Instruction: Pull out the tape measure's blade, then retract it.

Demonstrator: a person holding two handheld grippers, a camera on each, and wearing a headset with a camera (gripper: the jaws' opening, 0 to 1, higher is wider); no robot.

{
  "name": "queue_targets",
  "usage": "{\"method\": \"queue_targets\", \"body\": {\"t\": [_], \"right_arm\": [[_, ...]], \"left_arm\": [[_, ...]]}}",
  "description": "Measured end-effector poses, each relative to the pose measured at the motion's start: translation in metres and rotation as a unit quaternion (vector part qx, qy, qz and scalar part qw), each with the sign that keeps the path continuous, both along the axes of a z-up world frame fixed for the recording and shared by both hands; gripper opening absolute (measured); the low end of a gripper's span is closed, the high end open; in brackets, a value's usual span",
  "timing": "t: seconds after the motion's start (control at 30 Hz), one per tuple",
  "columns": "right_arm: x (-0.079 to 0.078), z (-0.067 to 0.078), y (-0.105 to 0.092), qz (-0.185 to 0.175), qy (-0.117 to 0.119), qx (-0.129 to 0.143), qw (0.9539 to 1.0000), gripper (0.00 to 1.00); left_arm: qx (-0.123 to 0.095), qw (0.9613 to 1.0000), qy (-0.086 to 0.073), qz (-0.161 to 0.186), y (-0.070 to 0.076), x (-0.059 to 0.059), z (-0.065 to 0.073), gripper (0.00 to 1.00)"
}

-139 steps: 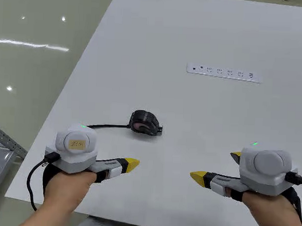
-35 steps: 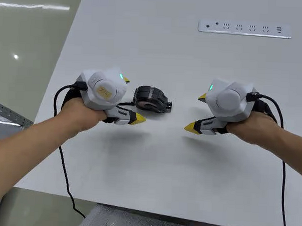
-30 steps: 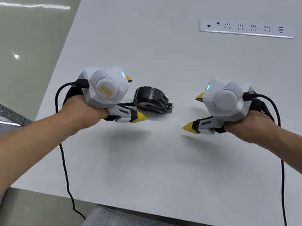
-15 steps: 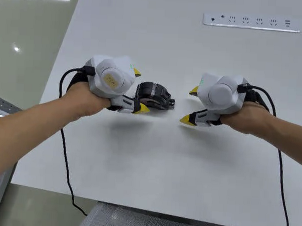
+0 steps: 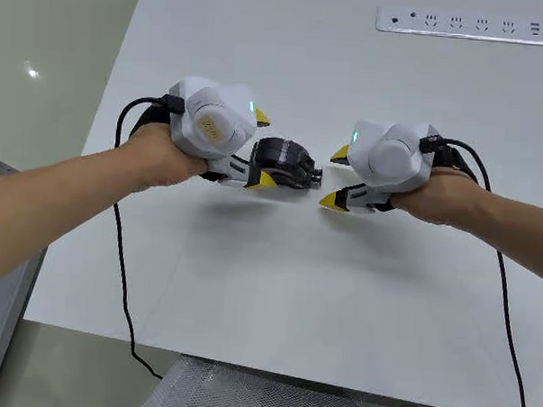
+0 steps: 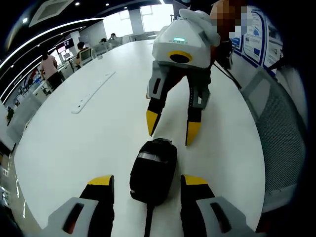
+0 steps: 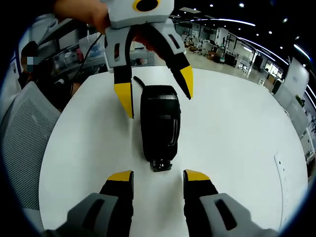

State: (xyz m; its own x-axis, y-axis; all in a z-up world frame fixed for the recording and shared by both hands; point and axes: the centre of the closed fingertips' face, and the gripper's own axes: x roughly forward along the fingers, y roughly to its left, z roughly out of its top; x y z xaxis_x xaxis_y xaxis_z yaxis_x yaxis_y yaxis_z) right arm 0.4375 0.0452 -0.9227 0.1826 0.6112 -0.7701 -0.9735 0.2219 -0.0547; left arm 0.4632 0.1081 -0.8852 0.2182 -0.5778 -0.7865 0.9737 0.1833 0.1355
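The black tape measure (image 5: 287, 162) lies on the white table (image 5: 277, 285), blade in, with its hook end (image 7: 161, 165) pointing at the right gripper. My left gripper (image 5: 262, 149) is open and straddles the case from behind; in the left gripper view the tape measure (image 6: 153, 170) sits between the yellow fingertips (image 6: 101, 180) with a small gap on each side. My right gripper (image 5: 335, 178) is open just short of the hook end. The right gripper view has the tape measure (image 7: 159, 126) straight ahead of the right gripper (image 7: 159, 176), and the left gripper (image 7: 155, 90) around its far end.
A white power strip (image 5: 469, 25) lies at the table's far right. Black cables (image 5: 124, 278) hang from both grippers over the near edge. A mesh chair back (image 5: 236, 396) stands below that edge. The tape's black strap (image 6: 147, 224) trails back toward the left hand.
Both grippers have moved in toward the tape measure. The left gripper's jaws now straddle the case, and the right gripper has closed the gap to the hook end.
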Motion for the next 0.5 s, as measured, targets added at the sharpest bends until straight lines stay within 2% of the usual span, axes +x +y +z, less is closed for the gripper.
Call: {"method": "queue_targets", "body": {"t": [0.1,0.13,0.5], "right_arm": [[0.0,-0.003,0.004,0.006,0.002,0.0,1.0,0.4],[0.001,-0.005,0.007,0.012,0.002,0.001,0.9999,0.39],[0.002,-0.009,0.015,0.026,0.001,0.002,0.9997,0.33]], "left_arm": [[-0.003,0.9999,0.003,-0.012,-0.004,-0.001,-0.001,0.5],[0.003,0.9995,0.005,-0.03,-0.008,-0.004,-0.003,0.49],[0.009,0.9981,0.008,-0.061,-0.019,-0.004,-0.006,0.44]]}}
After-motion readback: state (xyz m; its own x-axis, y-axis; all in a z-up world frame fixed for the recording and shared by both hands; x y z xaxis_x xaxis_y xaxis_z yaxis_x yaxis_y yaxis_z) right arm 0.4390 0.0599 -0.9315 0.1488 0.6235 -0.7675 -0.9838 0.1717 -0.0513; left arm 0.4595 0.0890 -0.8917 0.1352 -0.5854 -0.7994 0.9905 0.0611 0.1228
